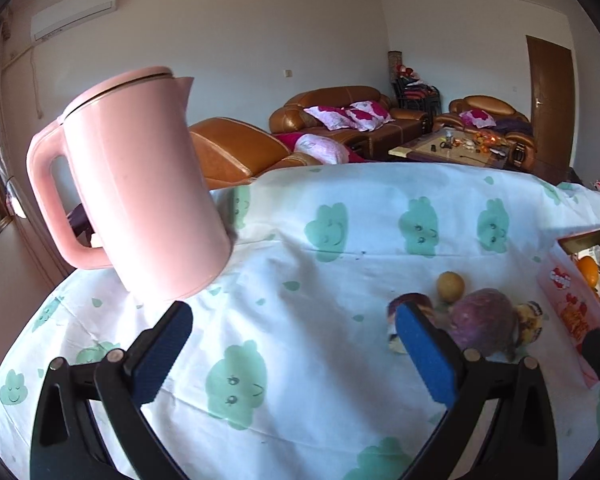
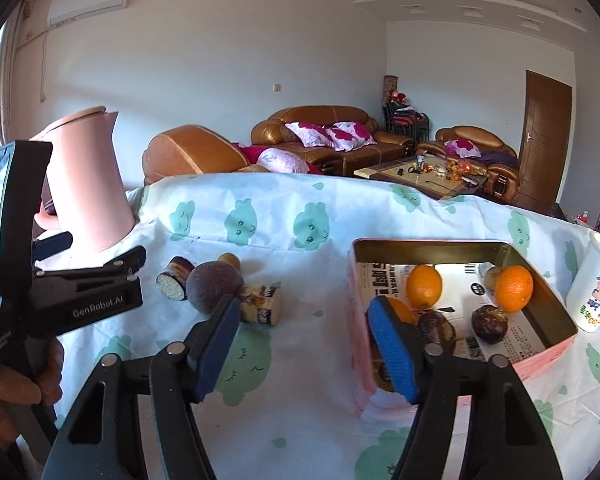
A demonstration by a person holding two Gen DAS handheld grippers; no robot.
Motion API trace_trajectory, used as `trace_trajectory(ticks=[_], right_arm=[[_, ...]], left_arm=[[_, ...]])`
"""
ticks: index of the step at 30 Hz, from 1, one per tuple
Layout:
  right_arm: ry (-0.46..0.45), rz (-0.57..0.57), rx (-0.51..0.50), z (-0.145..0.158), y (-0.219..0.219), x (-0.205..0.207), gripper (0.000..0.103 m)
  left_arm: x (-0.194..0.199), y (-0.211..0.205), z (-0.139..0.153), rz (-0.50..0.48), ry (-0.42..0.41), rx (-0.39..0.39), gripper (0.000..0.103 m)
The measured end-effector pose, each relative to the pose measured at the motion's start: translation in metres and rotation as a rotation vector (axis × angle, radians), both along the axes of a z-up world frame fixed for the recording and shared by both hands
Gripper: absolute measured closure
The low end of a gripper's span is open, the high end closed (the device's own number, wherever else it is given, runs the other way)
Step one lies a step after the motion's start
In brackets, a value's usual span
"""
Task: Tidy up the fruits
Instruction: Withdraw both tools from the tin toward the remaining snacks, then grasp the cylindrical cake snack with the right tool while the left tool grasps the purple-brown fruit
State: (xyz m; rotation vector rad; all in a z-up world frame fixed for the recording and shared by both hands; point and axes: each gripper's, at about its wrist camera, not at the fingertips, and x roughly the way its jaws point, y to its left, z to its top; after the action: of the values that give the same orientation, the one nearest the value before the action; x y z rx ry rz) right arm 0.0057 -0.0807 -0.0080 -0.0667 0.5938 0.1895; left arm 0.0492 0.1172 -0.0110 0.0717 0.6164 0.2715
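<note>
A purple round fruit (image 2: 214,287) lies on the clouded tablecloth (image 2: 300,376) with a small yellow fruit (image 2: 230,261) behind it and two cut cake-like pieces (image 2: 175,283) (image 2: 262,305) beside it. The same purple fruit (image 1: 485,322) and yellow fruit (image 1: 451,286) show in the left wrist view. A pink tin box (image 2: 540,276) on the right holds two oranges (image 2: 423,286) (image 2: 513,288) and dark fruits (image 2: 489,323). My right gripper (image 2: 306,344) is open and empty, just left of the box. My left gripper (image 1: 294,354) is open and empty, left of the loose fruits.
A pink kettle (image 1: 140,192) stands at the table's left, close to the left gripper. A white cartoon mug (image 2: 598,284) stands right of the box. Brown sofas (image 2: 320,136) and a coffee table (image 2: 432,176) lie beyond the table's far edge.
</note>
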Motion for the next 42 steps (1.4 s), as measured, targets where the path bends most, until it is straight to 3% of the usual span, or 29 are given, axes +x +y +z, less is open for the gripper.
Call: trace_trajectory(ticks=[9, 15, 20, 22, 24, 32, 37, 42], right_arm=[[0.184, 0.068, -0.033, -0.022, 0.022, 0.04, 0.045], [0.171, 0.078, -0.114, -0.024, 0.038, 0.059, 0.046], [0.239, 0.184, -0.005, -0.027, 0.031, 0.066, 0.047], [0.3, 0.22, 0.008, -0.035, 0.037, 0.064, 0.055], [0.262, 0.208, 0.003, -0.031, 0.037, 0.059, 0.062], [0.274, 0.106, 0.092, -0.029, 0.022, 0.074, 0.062], [0.305, 0.124, 0.044, -0.034, 0.031, 0.095, 0.061], [0.316, 0.13, 0.069, -0.036, 0.03, 0.113, 0.059]], left_arm=[[0.007, 0.037, -0.003, 0.097, 0.042, -0.053, 0.0], [0.007, 0.034, -0.003, 0.079, 0.054, -0.065, 0.0], [0.008, 0.033, -0.003, 0.065, 0.062, -0.075, 0.0], [0.009, 0.033, -0.003, 0.063, 0.062, -0.078, 0.0], [0.008, 0.033, -0.001, 0.06, 0.056, -0.081, 0.0], [0.006, 0.029, 0.0, 0.044, 0.052, -0.078, 0.0], [0.007, 0.03, 0.001, 0.043, 0.048, -0.089, 0.0], [0.007, 0.032, 0.001, 0.047, 0.047, -0.098, 0.0]])
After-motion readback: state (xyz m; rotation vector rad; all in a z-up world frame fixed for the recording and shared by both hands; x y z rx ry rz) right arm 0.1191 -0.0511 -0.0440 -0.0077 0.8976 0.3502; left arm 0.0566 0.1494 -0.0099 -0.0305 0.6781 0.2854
